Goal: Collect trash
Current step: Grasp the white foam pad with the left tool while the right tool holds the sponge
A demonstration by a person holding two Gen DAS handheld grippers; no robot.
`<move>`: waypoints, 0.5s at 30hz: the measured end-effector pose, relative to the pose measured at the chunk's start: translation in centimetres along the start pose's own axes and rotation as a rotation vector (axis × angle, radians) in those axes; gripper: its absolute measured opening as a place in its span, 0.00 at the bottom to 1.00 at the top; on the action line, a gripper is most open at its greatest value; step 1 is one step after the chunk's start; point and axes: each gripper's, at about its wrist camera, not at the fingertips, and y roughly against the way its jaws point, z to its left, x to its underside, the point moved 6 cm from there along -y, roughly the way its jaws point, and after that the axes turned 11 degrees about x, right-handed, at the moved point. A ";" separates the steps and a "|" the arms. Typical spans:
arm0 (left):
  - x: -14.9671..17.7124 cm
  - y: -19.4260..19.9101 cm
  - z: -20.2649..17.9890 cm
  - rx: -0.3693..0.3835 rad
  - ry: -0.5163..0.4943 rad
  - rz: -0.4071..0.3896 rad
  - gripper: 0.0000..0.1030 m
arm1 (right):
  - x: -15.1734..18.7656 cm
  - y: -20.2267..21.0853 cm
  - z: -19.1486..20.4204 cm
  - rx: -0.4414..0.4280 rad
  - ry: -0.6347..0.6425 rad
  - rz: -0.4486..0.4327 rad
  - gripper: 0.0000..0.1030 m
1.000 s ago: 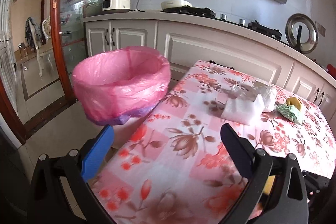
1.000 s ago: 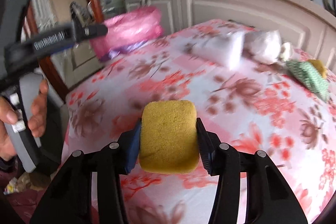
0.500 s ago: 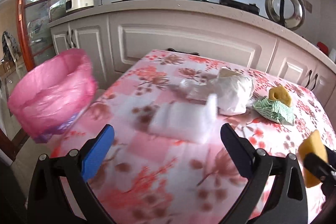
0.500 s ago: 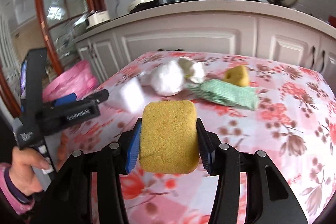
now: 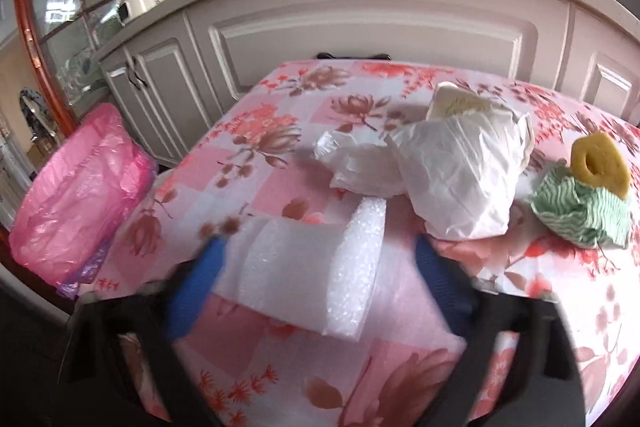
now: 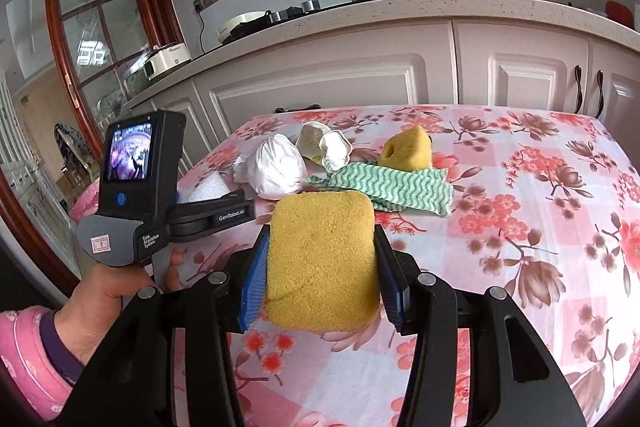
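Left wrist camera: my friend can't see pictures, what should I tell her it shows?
The left gripper is closing around white foam packing on a flowery table. Behind lie a crumpled white bag, a green cloth and a yellow sponge; a pink-lined bin stands left.

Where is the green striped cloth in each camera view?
Left wrist: green cloth at the right edge, under the holed yellow sponge.
Right wrist: green cloth near the middle, in front of that sponge.
Shared landmark: the white plastic bag beside it.
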 end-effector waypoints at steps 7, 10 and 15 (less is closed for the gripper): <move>0.9 3.6 0.6 0.084 -0.020 -0.062 0.63 | 0.4 0.7 0.6 -0.016 -0.004 -0.002 0.46; 1.7 6.1 0.8 0.118 -0.029 -0.090 0.63 | 0.5 1.3 1.6 -0.028 0.008 -0.010 0.46; 2.8 10.4 1.7 0.142 -0.037 -0.148 0.63 | 0.7 2.3 3.3 -0.047 0.031 -0.021 0.46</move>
